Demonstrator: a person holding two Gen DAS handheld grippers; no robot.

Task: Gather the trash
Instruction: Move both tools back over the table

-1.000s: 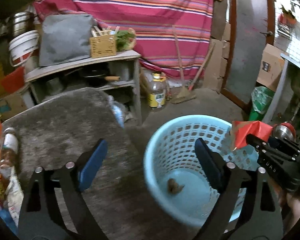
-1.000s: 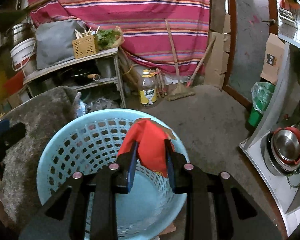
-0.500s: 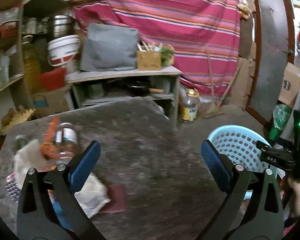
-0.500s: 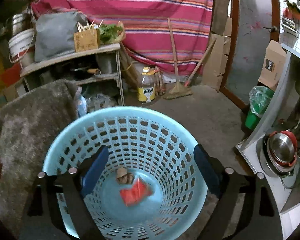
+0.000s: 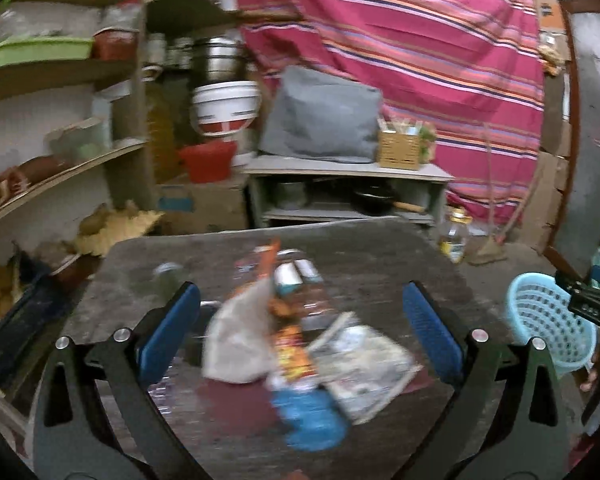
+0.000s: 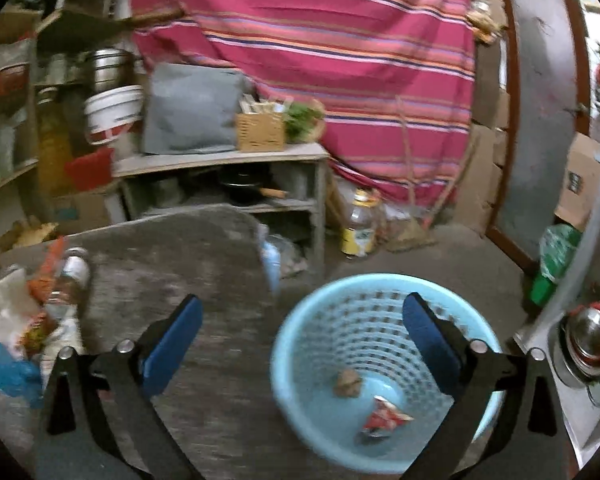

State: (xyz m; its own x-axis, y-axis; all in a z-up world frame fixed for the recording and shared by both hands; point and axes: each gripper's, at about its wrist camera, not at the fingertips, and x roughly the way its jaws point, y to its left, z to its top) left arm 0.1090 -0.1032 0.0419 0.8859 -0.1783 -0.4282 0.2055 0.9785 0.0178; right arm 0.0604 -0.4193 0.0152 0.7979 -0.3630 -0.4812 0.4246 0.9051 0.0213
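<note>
Left wrist view: left gripper (image 5: 300,320) spread wide, nothing between the pads, hovering over the grey table (image 5: 380,256). Trash pile (image 5: 296,344) lies on the table between the fingers in view: white paper bag, orange wrapper, blue plastic, printed packet, all blurred. Right wrist view: right gripper (image 6: 300,328) jaws have just been opening, now wide apart and empty, over the light-blue basket (image 6: 300,340) on the floor beside the table. Red wrapper (image 6: 382,420) and a brown crumpled scrap (image 6: 347,382) sit on the basket bottom.
</note>
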